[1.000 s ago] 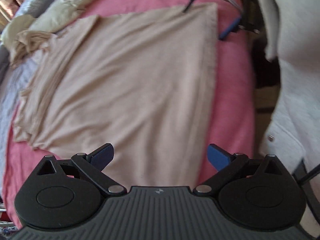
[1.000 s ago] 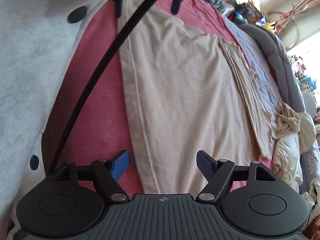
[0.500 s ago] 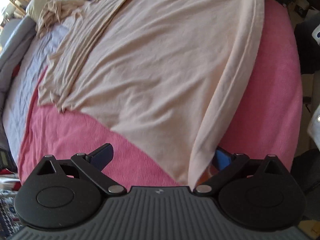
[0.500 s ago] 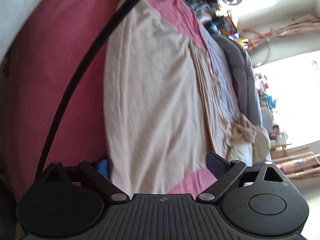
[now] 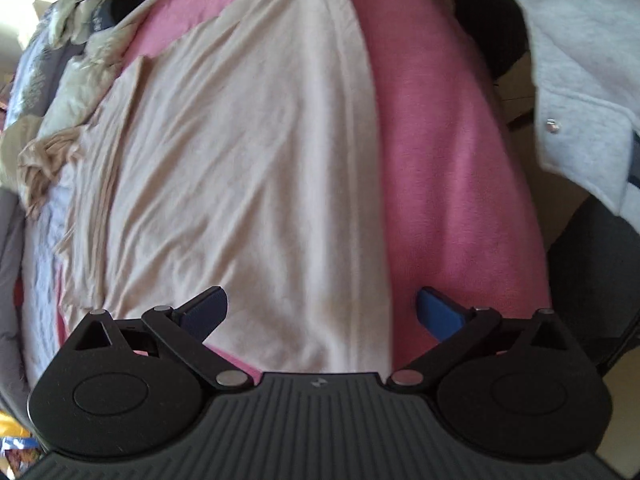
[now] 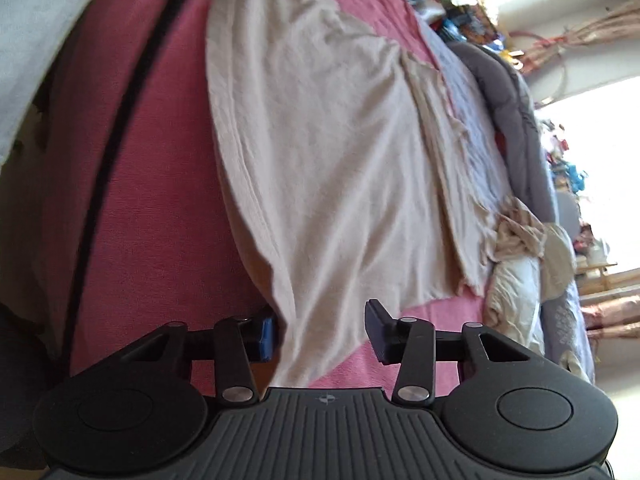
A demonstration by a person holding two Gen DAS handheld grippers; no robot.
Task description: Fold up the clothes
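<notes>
With the beige garment [image 5: 240, 160] spread flat and unfolded on the pink bed [image 5: 448, 168], your left hand-held gripper [image 5: 320, 312] gapes over its corner while your right hand-held gripper's [image 6: 320, 330] jaws, just closing, straddle the hem unclamped.

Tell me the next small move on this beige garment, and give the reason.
Probably finish closing the right tool on the beige cotton garment. Its jaws have just been closing with the raised corner fold between them, yet a gap remains beside the right-hand pad. The left tool stands wide open over the opposite hem on the pink blanket, gripping nothing.
</notes>
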